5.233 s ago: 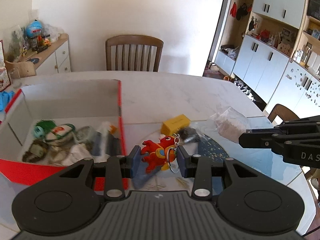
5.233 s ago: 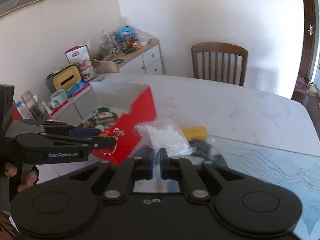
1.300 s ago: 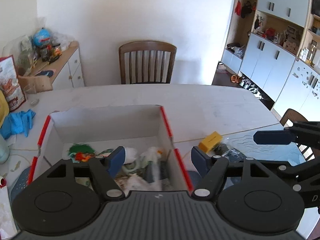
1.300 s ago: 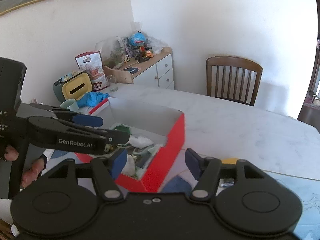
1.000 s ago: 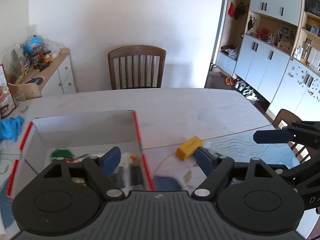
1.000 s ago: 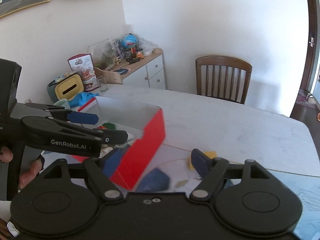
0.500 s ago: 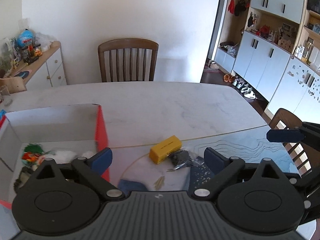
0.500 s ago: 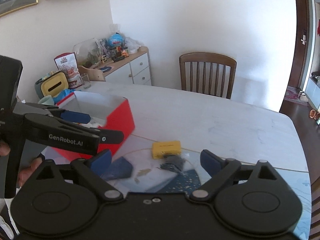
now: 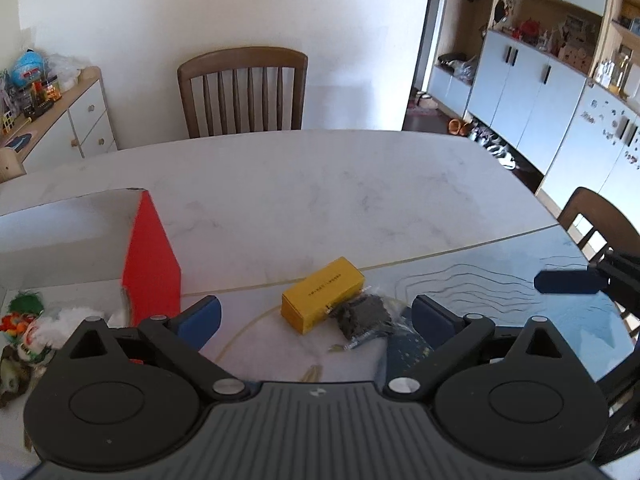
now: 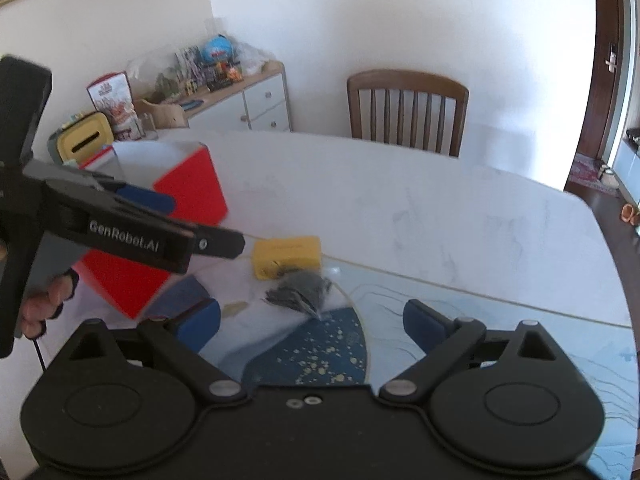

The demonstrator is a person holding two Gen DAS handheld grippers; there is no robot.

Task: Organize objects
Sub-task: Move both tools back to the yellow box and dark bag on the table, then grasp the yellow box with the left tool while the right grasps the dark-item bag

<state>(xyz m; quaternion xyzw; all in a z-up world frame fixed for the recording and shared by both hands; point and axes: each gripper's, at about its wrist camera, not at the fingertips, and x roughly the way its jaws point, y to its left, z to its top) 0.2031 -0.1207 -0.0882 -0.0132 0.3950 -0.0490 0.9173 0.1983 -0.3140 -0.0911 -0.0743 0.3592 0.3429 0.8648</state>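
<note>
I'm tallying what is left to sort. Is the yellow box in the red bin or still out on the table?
Out. The yellow box lies on the table to the right of the red bin, beside a small bag of dark bits.

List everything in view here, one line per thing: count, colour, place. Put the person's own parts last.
yellow box: one, yellow, on the table beside the dark bag
bag of dark bits: one, clear with dark grey contents, against the yellow box's near end
red box: one, red outside and white inside, open, at the table's left
small items: several, mixed colours, inside the red box
table: one, white marble
placemat: one, blue and white, near edge
chairs: two, brown wood, far side and right
sideboard: one, white, cluttered, left wall
cabinets: pale blue, right wall
left gripper: black, blue pads, jaws just opened, empty
right gripper: same, jaws just opened, empty
hand: one, holding the left gripper
</note>
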